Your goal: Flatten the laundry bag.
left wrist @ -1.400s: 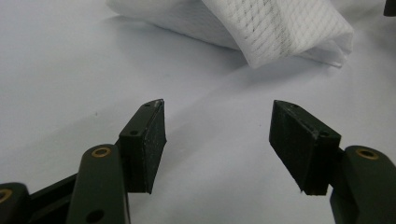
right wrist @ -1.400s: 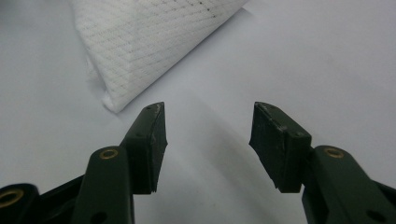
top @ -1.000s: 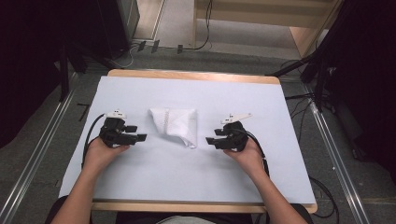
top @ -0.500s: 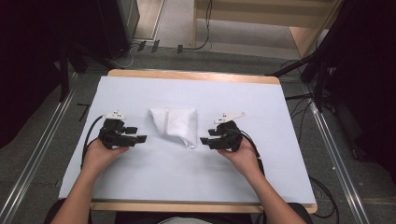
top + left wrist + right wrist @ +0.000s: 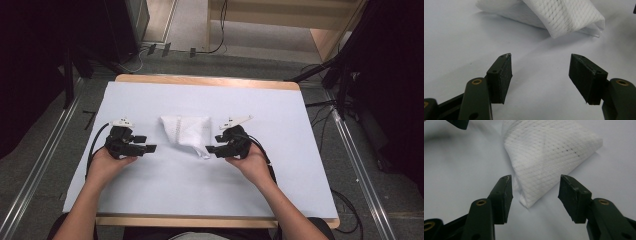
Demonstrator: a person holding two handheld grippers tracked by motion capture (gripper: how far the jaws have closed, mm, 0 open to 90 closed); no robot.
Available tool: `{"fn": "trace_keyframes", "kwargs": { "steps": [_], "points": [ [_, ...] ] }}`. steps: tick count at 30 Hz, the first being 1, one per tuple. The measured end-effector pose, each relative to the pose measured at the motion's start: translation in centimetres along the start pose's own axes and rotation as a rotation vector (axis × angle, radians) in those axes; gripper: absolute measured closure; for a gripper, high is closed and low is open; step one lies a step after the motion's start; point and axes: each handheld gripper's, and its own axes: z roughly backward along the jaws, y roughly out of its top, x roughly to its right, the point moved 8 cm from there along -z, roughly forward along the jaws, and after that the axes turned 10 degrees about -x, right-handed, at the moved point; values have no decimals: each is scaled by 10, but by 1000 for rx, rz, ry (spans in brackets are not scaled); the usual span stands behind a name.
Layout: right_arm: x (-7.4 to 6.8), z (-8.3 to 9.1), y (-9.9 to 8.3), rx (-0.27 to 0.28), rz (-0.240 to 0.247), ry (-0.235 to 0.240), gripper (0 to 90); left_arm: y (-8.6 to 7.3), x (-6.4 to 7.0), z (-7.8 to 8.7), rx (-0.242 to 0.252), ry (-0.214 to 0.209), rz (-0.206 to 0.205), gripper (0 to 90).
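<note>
A white mesh cloth [image 5: 187,132] lies folded in a rough triangle in the middle of the pale table cover [image 5: 280,115]. My right gripper [image 5: 214,149] is open just right of the cloth's near corner. In the right gripper view the cloth [image 5: 549,152] tapers down to a tip lying between the spread jaws [image 5: 535,195]. My left gripper [image 5: 146,144] rests open on the cover a short way left of the cloth. In the left gripper view the cloth [image 5: 564,17] lies ahead, apart from the open gripper [image 5: 540,75].
The cover spans most of a wood-edged table [image 5: 210,81]. Black cables [image 5: 95,145] trail from both grippers toward the person. Metal rails [image 5: 350,150] run along the floor on each side, and dark equipment stands at the far corners.
My right gripper has slid left across the cover until its jaws sit at the cloth's near corner. The left gripper has stayed where it was.
</note>
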Motion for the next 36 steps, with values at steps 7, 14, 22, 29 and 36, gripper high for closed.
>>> {"fn": "trace_keyframes", "kwargs": {
  "steps": [7, 14, 22, 29, 36],
  "points": [
    [-7, -1, 16, 11, 16, 8, 448, 2, 2, 1, 5, -1, -9, 359],
    [-11, -11, 34, 5, 46, 4, 420, 0, 0, 2, 5, 2, -13, 359],
    [-15, -31, 55, -9, 65, 1, 360, -4, -2, 6, 16, 8, 3, 359],
    [-26, -51, 71, -47, 88, 19, 280, -14, -4, 14, 25, 23, 19, 359],
    [-28, -72, 87, -51, 101, 25, 165, -23, -6, 20, 35, 44, 39, 357]
  ]
}}
